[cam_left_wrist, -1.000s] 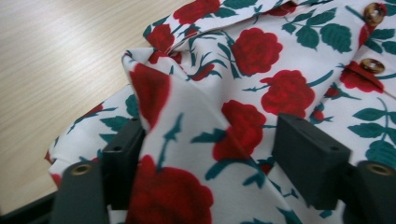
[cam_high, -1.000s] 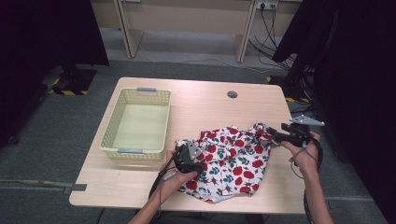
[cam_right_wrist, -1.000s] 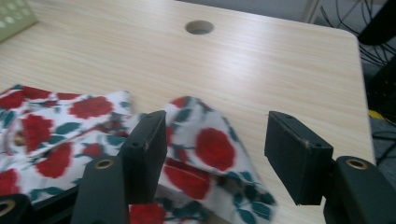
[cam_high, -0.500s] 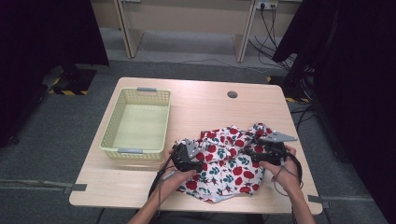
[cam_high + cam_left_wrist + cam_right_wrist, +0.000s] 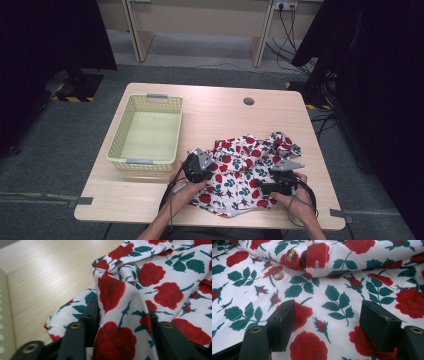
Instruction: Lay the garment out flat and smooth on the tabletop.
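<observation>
A white garment printed with red roses and green leaves lies crumpled on the front right of the wooden table. My left gripper is at its left edge. In the left gripper view a raised fold of the cloth is bunched between the jaws, which have just been closing on it. My right gripper rests low over the garment's front right part. Its jaws stand open over flat cloth, with nothing pinched. Two buttons show just beyond them.
An empty pale yellow-green basket stands on the table's left half, close to my left hand; its wall shows at the left gripper view's edge. A round cable hole sits near the far edge. Dark curtains and desk legs surround the table.
My right hand came in from the table's right edge, down and leftward onto the garment. My left gripper stayed put and its jaws narrowed on the fold.
</observation>
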`<state>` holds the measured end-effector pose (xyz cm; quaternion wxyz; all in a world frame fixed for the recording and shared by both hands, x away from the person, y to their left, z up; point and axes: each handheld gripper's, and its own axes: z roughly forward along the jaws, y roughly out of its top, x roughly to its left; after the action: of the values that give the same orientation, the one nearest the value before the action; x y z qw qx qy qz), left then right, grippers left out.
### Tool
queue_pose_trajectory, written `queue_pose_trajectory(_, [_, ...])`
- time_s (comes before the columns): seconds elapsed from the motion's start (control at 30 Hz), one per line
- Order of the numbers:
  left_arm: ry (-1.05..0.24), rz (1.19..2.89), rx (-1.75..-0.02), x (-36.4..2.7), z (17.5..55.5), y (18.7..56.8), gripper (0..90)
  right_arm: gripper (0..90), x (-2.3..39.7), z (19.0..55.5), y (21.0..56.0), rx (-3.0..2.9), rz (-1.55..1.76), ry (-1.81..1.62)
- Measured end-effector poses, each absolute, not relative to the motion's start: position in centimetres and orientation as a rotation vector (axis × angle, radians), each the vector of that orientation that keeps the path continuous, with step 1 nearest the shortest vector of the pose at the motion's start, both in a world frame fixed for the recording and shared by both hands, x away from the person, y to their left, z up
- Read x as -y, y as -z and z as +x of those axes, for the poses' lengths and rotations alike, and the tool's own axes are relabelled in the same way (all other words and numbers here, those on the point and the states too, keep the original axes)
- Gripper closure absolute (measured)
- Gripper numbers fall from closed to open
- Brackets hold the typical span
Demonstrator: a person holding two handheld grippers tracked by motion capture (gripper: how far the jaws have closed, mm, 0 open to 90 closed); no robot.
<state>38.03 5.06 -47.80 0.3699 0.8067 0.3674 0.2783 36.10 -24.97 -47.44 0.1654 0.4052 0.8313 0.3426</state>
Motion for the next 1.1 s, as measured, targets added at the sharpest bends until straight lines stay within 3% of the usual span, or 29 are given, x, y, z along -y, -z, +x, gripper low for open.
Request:
queue_pose_trajectory(0.17, [-0.747,2.083,-0.912,-5.1,38.0,47.7,74.0,31.5,25.9,35.0,47.4,-2.373,1.146,-0.981])
queue_pose_trajectory(0.47, [-0.89,2.053,-0.902,-4.7,39.1,46.5,74.0,33.0,29.6,33.3,47.1,-2.429,1.107,-0.969])
queue_pose_trajectory(0.63, [-0.91,2.042,-0.939,-4.7,40.0,45.8,65.6,32.8,30.5,32.9,47.1,-2.426,1.106,-0.977])
queue_pose_trajectory(0.9, [-0.783,2.013,-0.983,-5.2,39.4,45.2,50.9,29.8,30.1,33.3,47.0,-2.429,1.123,-0.95])
queue_pose_trajectory(1.1, [-0.688,1.995,-0.983,-5.2,37.2,44.6,34.0,27.5,29.9,33.4,46.9,-2.401,1.15,-0.947])
